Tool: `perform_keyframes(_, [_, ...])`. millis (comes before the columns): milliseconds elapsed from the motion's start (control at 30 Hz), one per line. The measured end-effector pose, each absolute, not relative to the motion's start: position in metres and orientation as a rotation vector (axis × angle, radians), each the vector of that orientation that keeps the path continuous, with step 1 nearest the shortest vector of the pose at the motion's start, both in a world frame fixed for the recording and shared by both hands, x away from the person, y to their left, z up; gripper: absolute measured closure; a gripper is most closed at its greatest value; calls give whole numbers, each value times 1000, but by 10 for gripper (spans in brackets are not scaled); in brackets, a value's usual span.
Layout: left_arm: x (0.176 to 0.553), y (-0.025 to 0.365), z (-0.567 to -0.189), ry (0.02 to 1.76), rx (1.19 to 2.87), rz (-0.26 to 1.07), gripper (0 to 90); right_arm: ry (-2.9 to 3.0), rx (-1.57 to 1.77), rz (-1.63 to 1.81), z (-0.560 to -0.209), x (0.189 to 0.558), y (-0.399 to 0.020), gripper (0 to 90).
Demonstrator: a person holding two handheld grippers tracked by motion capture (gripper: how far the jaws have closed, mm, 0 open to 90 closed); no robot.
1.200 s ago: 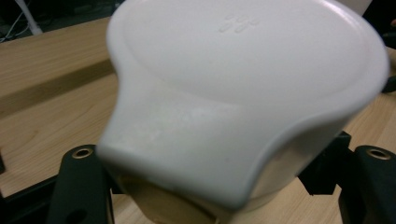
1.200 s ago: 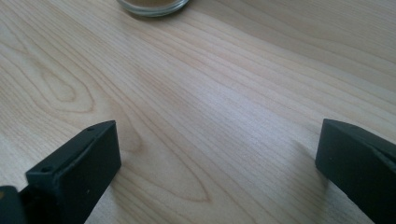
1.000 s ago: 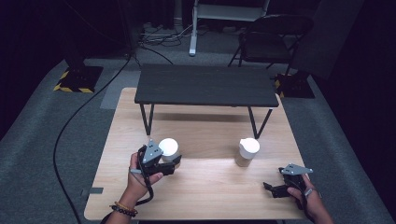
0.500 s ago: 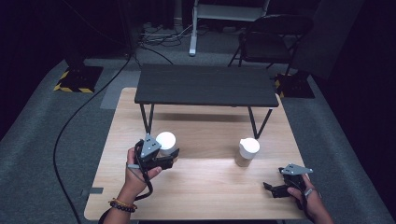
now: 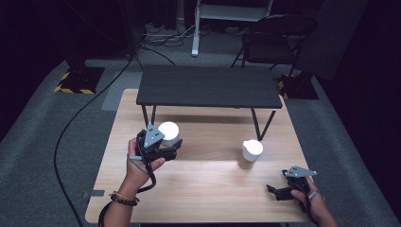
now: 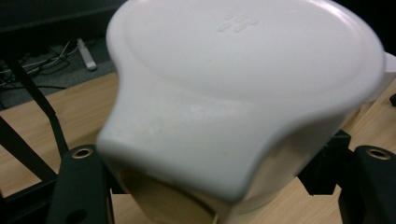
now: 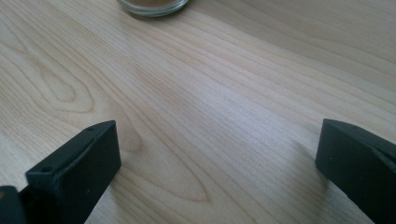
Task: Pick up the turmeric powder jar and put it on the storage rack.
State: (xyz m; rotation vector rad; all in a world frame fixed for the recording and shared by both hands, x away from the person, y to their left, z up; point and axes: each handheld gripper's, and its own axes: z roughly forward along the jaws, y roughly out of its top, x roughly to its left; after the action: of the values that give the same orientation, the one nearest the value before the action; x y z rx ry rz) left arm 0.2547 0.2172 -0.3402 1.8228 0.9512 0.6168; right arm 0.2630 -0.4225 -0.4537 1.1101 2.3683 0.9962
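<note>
1. The left gripper view shows embossed dots on the white-lidded jar (image 6: pixel 243 93).
2. Left hand-held gripper (image 5: pixel 166 147) clamps that jar above the bench (image 5: pixel 198 198), left-centre.
3. Right hand-held gripper (image 7: pixel 217 154) gapes empty near the right front corner.

High view: overhead, facing forward and down, far. Both tongs cameras: close, low. All share the table (image 5: pixel 208 184).

A white-lidded jar (image 6: pixel 243 93) fills the gap between the left gripper (image 5: pixel 163 147)'s fingers, clear of the wooden table (image 5: pixel 203 189). Ahead of them stands a low black table (image 5: pixel 208 87). Bare wood lies between the right gripper (image 5: pixel 279 191)'s parted fingers; a second jar (image 5: pixel 249 153) stands just beyond.
</note>
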Motion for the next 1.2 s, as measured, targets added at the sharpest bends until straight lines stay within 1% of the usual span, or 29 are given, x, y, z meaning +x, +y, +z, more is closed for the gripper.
perform_keyframes(300, [263,211,-313,946,1804,627,308,2368,1110,996,-454,263,-423,0])
perform_keyframes(967, [295,196,-252,932,1748,654,308,2368,1110,996,-454,263,-423,0])
perform_keyframes(1200, [309,193,-242,951,1736,663,308,2368,1110,996,-454,263,-423,0])
